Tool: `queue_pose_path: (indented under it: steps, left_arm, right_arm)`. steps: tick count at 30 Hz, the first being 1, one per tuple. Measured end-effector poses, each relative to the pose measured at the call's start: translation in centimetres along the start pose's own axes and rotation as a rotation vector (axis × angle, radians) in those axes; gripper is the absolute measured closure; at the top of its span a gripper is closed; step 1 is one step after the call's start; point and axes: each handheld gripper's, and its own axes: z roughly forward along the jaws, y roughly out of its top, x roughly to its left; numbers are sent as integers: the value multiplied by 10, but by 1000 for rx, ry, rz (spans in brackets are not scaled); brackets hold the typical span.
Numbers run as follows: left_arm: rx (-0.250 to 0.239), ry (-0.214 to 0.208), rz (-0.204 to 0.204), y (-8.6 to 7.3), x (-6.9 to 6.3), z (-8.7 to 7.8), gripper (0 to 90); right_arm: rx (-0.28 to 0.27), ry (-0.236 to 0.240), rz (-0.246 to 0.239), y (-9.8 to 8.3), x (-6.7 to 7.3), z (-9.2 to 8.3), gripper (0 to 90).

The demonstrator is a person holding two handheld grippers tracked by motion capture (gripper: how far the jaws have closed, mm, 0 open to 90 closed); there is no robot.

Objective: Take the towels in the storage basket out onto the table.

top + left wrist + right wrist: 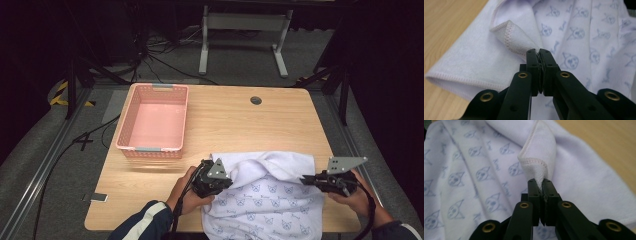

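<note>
A white towel (270, 192) printed with small blue animal faces lies at the table's near edge, its far half folded back toward the person. My left gripper (227, 181) is shut on a hemmed corner of the towel (509, 35) at its left side. My right gripper (306, 179) is shut on another hemmed corner of the towel (534, 162) at its right side. In both gripper views the black jaws pinch the fabric tightly, left gripper (538, 53) and right gripper (539, 182). Both corners are held a little above the printed side.
A pink plastic basket (131, 127) stands empty at the table's far left. A round cable hole (256, 100) sits near the far edge. The light wooden table (235, 125) shows bare between basket and towel. A desk frame (245, 40) stands on the floor beyond.
</note>
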Motion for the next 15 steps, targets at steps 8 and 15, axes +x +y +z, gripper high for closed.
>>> queue_pose_path:
  steps: [8, 15]
  left_arm:
    - [146, 50, 16, -20, -4, 15, 870]
    - [128, 97, -25, -16, 15, 23, 870]
  right_arm:
    - [38, -10, 46, -29, 21, 8, 866]
    - [68, -77, 112, -38, 9, 24, 868]
